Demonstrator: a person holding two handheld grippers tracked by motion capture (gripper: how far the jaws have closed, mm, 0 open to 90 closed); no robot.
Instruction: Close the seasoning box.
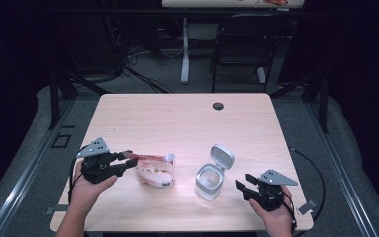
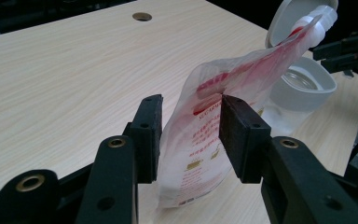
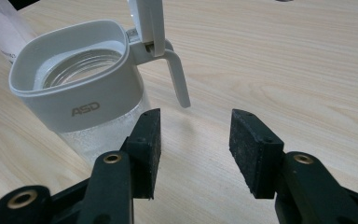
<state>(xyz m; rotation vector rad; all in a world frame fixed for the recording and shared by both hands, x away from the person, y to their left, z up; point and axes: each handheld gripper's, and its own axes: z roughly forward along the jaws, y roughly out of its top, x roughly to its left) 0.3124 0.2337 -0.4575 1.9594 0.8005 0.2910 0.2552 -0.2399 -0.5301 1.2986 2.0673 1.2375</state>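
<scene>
**Clear pouch between your left jaws, right jaws empty**

Clear plastic with red print: the pouch stands between the pads of your left gripper. In the left gripper view both pads lie against its sides, left pad on the near face, right pad on the far face by the red band, so your left jaws grasp the pouch at a middling spread. Its white spout leans away from you, toward the jar. In the high view the pouch sits on the wooden table, just right of your left gripper.

Your right gripper stands wide open, with bare tabletop between the pads. Nothing is held or touched. The jar, clear glass with a white collar, stands near and to the left of the left pad, apart from it. Its hinged lid is flipped up. In the high view the jar stands between pouch and right gripper, near both, touching neither.
</scene>
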